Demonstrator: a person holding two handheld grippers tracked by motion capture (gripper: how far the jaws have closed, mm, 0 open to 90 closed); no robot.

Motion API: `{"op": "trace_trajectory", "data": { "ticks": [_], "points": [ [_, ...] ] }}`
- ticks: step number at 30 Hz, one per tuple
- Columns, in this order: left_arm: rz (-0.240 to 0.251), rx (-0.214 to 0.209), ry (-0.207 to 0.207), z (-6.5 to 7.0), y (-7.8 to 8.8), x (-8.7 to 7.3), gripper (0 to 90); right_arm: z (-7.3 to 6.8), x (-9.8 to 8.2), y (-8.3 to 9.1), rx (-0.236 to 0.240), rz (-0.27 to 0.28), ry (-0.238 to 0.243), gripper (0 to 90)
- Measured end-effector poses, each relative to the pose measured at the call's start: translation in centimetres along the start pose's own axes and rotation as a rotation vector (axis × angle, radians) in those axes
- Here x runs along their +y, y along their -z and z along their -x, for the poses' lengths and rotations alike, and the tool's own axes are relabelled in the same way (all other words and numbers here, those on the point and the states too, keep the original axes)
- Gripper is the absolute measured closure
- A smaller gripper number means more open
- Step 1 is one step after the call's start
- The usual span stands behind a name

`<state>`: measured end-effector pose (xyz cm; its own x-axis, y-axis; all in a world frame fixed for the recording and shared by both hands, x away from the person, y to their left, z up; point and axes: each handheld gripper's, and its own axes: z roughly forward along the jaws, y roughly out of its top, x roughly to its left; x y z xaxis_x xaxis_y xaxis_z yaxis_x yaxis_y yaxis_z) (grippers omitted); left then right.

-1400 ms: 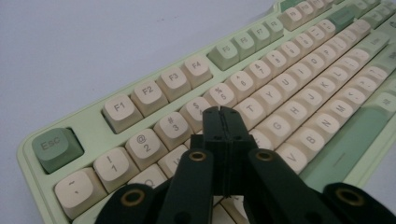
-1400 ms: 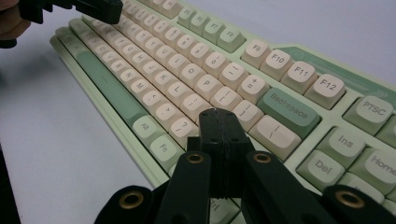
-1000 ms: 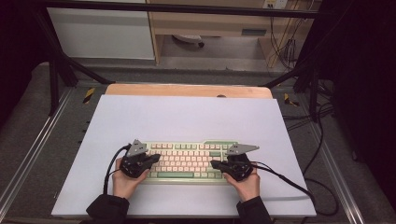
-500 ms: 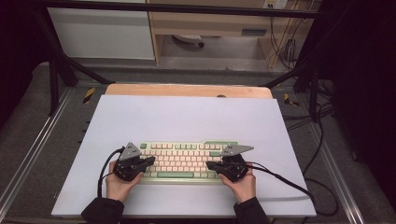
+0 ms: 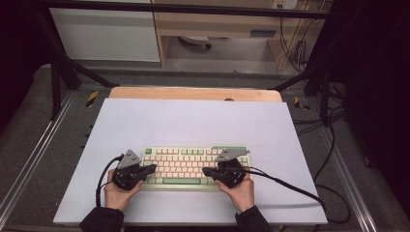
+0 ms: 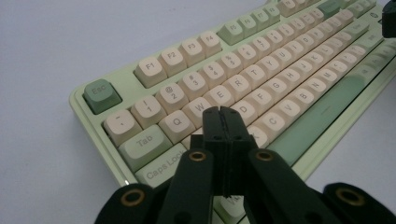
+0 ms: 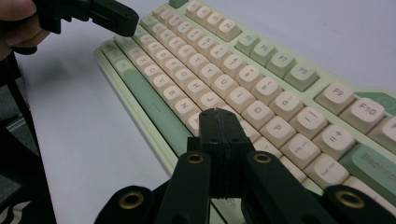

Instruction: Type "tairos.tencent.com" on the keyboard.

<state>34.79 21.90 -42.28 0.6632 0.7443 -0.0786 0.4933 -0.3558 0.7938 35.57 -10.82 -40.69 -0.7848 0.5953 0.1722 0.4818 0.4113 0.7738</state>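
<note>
Pale green keyboard (image 5: pixel 193 166) with cream keys lies flat near the table's front edge.

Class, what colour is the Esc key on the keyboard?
Sage green, clearest in the left gripper view: Esc key on the keyboard.

A pale mat (image 5: pixel 193 121) covers the wooden table (image 5: pixel 193 93).

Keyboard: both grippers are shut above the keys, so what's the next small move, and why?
Probably lower the left gripper a touch to press a key. Its shut jaws hang over the cream letter keys near W on the pale green keyboard, seemingly just short of contact. The right gripper, also shut, hovers near L.
</note>
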Motion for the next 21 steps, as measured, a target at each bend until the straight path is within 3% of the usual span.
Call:
{"op": "trace_trajectory", "data": {
  "ticks": [3,21],
  "points": [
    [0.001,-0.002,-0.003,0.0,0.0,0.0,90.0,-0.5,0.3,-0.6,0.007,-0.006,0.019,90.0],
    [0.006,-0.010,0.012,-0.2,-0.1,0.0,90.0,-1.7,1.5,-4.2,0.020,-0.022,0.007,90.0]
  ]
}}
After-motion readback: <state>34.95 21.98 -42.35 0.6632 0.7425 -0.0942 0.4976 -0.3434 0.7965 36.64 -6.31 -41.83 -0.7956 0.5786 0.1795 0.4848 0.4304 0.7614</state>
